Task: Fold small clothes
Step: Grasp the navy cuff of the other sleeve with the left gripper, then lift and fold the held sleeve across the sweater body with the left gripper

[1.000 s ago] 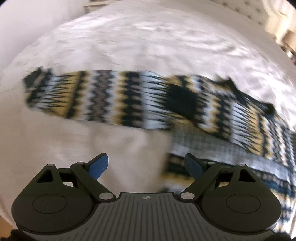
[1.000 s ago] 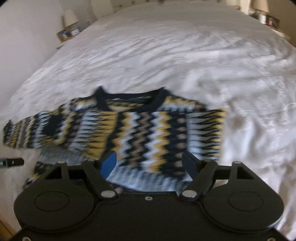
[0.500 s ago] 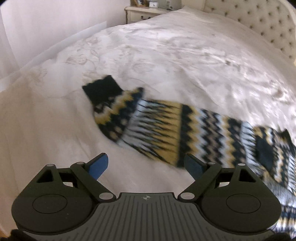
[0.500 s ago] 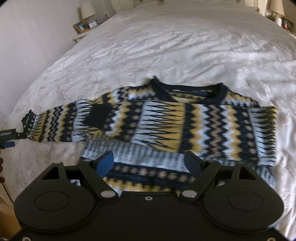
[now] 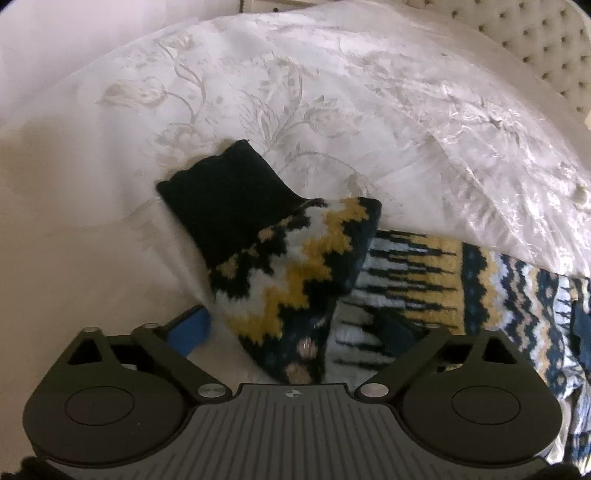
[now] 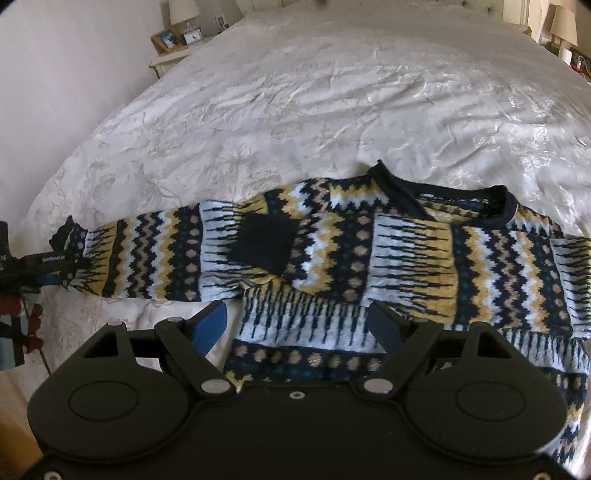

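- The patterned sweater [image 6: 388,258] lay spread flat across the white bedspread [image 6: 332,92], neckline [image 6: 454,195] toward twelve o'clock and one sleeve [image 6: 155,254] stretched out toward nine o'clock in the right wrist view.
- The left tongs [image 5: 295,328] stood open, their blue fingers [image 5: 190,328] wide apart around the end of that sleeve; whether either finger touched the knit could not be told.
- From the left wrist view the black cuff [image 5: 225,192] pointed toward eleven o'clock, and the sleeve ran off toward three o'clock to the body of the sweater.
- The right tongs [image 6: 295,325] were also open, holding nothing, poised over the lower part of the sweater near its hem [image 6: 295,358].
- In the right wrist view the left tongs appeared at nine o'clock, at the cuff end of the sleeve.
- A nightstand [image 6: 170,61] with a lamp [image 6: 183,11] and a picture frame [image 6: 168,38] stood at eleven o'clock beside the bed; a tufted headboard [image 5: 546,48] showed at one o'clock in the left wrist view.
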`<state>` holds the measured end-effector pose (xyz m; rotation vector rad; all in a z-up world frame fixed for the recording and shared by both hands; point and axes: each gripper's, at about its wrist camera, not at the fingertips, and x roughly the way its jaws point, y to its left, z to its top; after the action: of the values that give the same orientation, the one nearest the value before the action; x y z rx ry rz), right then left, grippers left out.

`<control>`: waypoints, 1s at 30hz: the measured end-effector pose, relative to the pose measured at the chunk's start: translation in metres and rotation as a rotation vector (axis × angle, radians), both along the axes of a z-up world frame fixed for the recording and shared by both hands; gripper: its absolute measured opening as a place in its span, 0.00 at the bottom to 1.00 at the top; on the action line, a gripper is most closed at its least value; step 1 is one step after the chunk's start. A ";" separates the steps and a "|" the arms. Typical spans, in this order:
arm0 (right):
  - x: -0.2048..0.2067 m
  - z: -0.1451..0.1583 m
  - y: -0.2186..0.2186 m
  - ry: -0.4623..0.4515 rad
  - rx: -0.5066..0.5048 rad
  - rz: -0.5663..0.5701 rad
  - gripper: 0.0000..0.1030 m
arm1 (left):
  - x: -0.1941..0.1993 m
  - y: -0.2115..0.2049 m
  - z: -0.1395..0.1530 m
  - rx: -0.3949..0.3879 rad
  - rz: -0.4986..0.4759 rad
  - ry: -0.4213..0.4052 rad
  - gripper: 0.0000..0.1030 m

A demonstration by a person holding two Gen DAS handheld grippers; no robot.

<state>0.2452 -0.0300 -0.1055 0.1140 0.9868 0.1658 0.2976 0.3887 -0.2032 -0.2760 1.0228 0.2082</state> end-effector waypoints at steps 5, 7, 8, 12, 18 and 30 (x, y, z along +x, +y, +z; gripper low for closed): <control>0.003 -0.003 0.010 0.032 -0.013 -0.014 0.82 | 0.006 0.005 -0.006 -0.022 0.004 -0.016 0.99; 0.004 -0.005 0.013 0.045 -0.016 -0.020 0.82 | 0.006 0.007 -0.005 -0.037 0.035 -0.032 0.98; 0.004 -0.005 0.014 0.048 -0.018 -0.020 0.82 | 0.005 0.009 -0.004 -0.046 0.060 -0.042 0.95; 0.007 -0.007 0.017 0.061 -0.024 -0.005 0.82 | 0.000 0.010 0.003 -0.030 0.114 -0.055 0.43; 0.009 -0.008 0.007 0.065 0.012 -0.015 0.82 | -0.005 -0.009 0.034 -0.027 0.086 -0.141 0.14; -0.007 -0.018 -0.069 0.053 0.110 -0.017 0.82 | -0.015 -0.138 0.147 0.027 -0.026 -0.413 0.14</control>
<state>0.2384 -0.0989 -0.1231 0.2288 1.0290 0.2022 0.2826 0.2511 -0.0557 -0.2674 0.6136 0.1332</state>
